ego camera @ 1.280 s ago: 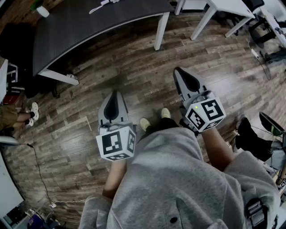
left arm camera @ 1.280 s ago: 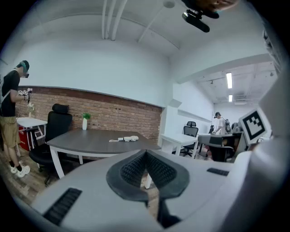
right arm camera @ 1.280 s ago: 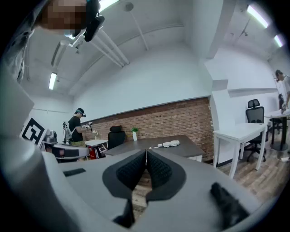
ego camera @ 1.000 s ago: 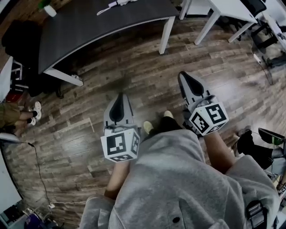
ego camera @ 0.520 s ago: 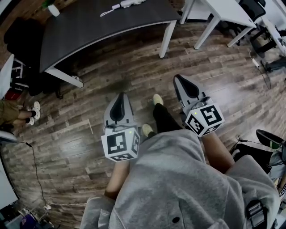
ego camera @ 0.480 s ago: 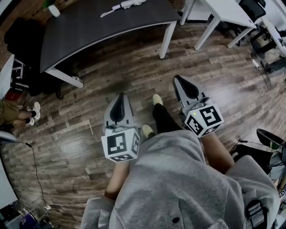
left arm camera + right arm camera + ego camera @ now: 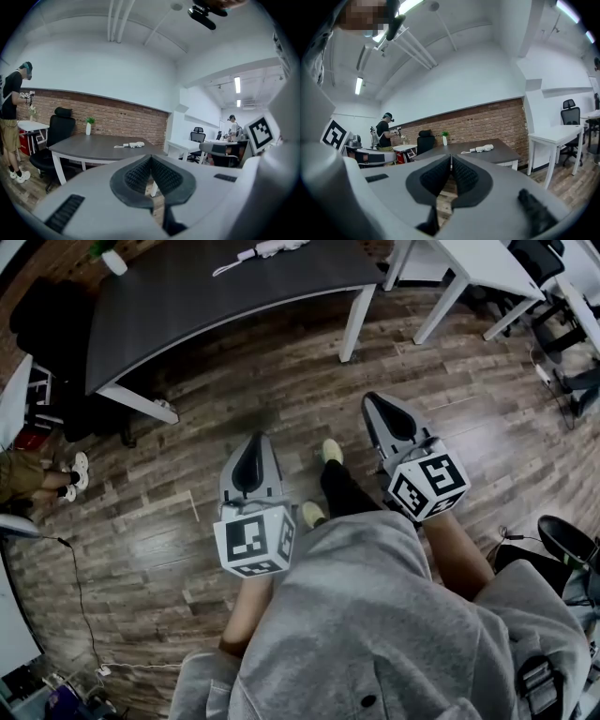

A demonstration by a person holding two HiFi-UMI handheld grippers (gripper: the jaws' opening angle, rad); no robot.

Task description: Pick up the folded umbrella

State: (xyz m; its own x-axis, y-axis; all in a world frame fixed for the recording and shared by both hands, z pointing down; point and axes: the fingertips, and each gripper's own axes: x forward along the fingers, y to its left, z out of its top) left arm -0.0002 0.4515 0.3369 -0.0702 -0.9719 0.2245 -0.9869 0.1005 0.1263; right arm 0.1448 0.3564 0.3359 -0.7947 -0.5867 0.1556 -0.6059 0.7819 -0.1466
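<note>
- Left gripper (image 7: 254,439) is hanging over the wooden floor (image 7: 178,474), well short of the dark table (image 7: 187,296); its ribbed pads are pressing flat against each other, with nothing between them.
- Right gripper (image 7: 372,399) is riding just ahead of the left one in the head view, also over bare floor; its jaws are meeting along one line, empty.
- In both gripper views the tongs are pointing roughly level toward the table and the brick wall (image 7: 126,124) behind it.
- Folded umbrella (image 7: 274,247) is lying on the tabletop near the far edge; it is pale, bundled, with a thin strap or cord trailing off one end. It is sitting well apart from both grippers.
- A small plant in a white pot (image 7: 88,126) is standing at the table's other end, well apart from the umbrella.
- Black office chair (image 7: 56,133) is sitting at the table's left side; a white desk (image 7: 478,254) is standing to the right.
- The wearer's shoes (image 7: 332,450) are showing between the two grippers, one foot ahead of the other.
- A second person (image 7: 11,112) is standing at the far left beside a white table.
</note>
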